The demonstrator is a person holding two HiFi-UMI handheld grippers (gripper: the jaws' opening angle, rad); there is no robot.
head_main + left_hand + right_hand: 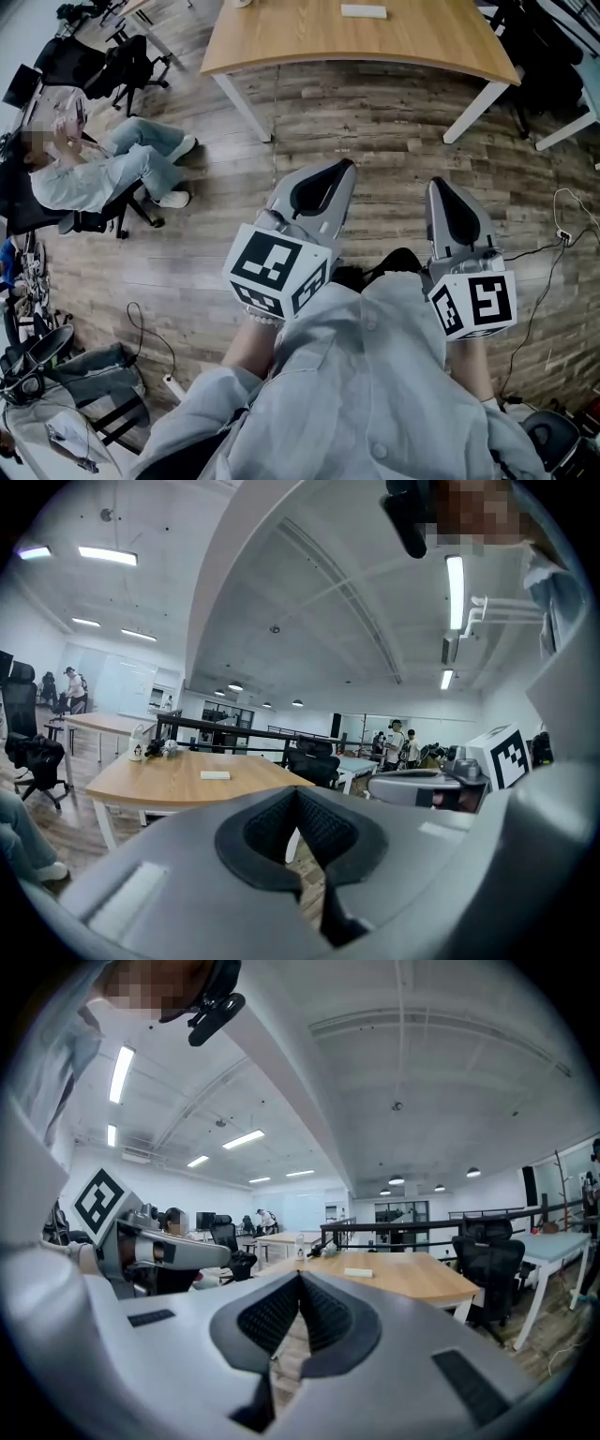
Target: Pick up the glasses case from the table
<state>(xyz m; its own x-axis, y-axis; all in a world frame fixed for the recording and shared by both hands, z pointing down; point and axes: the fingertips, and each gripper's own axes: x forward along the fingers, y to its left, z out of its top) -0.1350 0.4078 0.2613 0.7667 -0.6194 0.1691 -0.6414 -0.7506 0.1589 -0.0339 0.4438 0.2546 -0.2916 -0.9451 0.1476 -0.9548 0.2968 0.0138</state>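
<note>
A person [89, 173] sits on a black office chair [98, 221] at the far left of the head view, on the wood-plank floor [375, 122] and well apart from the table; below them a grey bag [94, 370] lies on the floor.

The left gripper [349, 165] is held out over the floor, short of the table's near edge; its own view shows its jaws pressed together at the tips, with nothing between them.

The wooden table [309, 42] stands on white legs beyond both grippers; the glasses case [363, 11], a flat white oblong, lies on the table top, back from the near edge and about midway between the side edges; nothing touches it, and both grippers are well apart from it. In the left gripper view a white bottle [137, 748] and some small dark things stand at the table's far left corner.

The right gripper [439, 184] is held beside the left one, also short of the near edge; its jaws are closed on each other and empty.

A thin cable [553, 253] trails over the floor at the right.
</note>
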